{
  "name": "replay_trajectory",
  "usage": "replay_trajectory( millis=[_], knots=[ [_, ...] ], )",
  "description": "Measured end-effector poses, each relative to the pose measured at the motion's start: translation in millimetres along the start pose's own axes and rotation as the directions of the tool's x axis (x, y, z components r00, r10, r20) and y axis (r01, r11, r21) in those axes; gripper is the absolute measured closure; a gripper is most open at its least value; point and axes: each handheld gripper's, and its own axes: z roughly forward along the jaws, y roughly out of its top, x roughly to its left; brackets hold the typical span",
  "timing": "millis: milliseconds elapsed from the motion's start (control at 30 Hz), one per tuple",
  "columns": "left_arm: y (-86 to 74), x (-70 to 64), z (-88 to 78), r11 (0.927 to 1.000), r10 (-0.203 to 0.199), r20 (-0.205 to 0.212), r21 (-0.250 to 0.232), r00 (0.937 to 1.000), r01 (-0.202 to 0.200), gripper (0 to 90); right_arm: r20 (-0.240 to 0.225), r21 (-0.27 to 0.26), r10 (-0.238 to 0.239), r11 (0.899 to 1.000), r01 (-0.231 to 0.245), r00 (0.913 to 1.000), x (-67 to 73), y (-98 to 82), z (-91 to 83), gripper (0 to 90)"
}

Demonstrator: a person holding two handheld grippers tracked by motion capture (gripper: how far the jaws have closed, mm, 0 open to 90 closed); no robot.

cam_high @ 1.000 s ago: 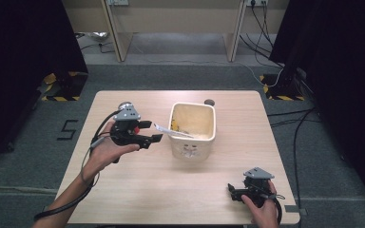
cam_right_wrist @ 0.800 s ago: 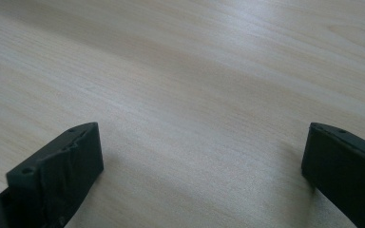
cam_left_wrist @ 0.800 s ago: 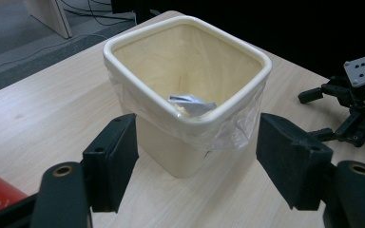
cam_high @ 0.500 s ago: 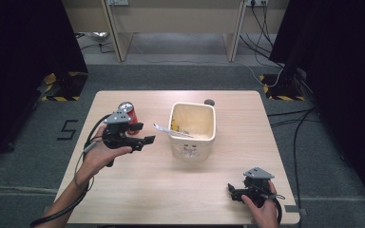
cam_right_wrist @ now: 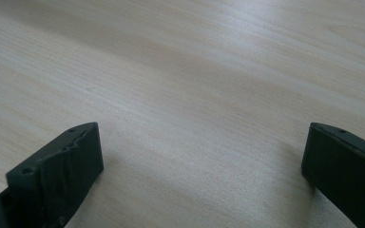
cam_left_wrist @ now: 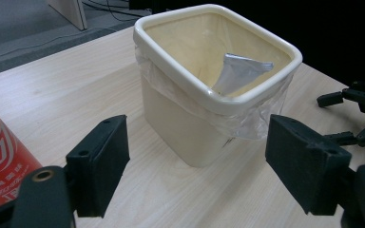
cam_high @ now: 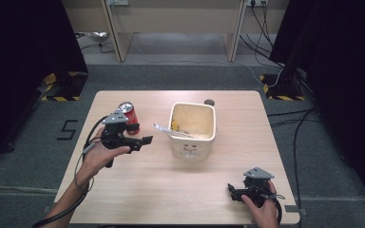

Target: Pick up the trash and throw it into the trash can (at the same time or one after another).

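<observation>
A cream bin (cam_high: 193,135) lined with a clear bag stands at the table's middle. A silver packet (cam_high: 167,130) lies across its left rim; the left gripper view shows the packet (cam_left_wrist: 240,73) leaning inside the bin (cam_left_wrist: 180,114). My left gripper (cam_high: 142,141) hovers left of the bin, pointing at it. Its jaws have just been opening and stand open with nothing between them (cam_left_wrist: 197,161). A red can (cam_high: 130,118) stands upright just behind that gripper. My right gripper (cam_high: 231,192) rests at the front right, open over bare wood (cam_right_wrist: 202,156).
A small dark round object (cam_high: 209,101) lies on the wooden table (cam_high: 171,190) behind the bin. In the left gripper view the red can (cam_left_wrist: 0,161) is close by the left jaw. Cables trail from both grippers.
My left gripper has drawn back to the left from the bin's rim, leaving the silver packet on it. Its jaws stand wider. The red can is now uncovered. The right gripper has not moved.
</observation>
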Motion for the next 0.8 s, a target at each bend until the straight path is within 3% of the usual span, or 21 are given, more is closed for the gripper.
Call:
replay_trajectory(
  millis=[400, 800],
  knots=[
    [-8.5, 4.8, -3.2, 0.9993, -0.027, -0.04, -0.028, 0.9988, 0.026, 19.7, 0.0, 0.0, 0.002, 1.0, -0.002, 1.0, 0.1, 0.0, 0.0, 0.2],
    [-26.7, 14.8, -2.0, 0.9967, -0.073, -0.099, -0.044, 0.9924, 0.069, 18.5, 0.0, 0.0, 0.002, 1.0, -0.002, 1.0, 0.1, 0.0, 0.0, 0.2]
  ],
)
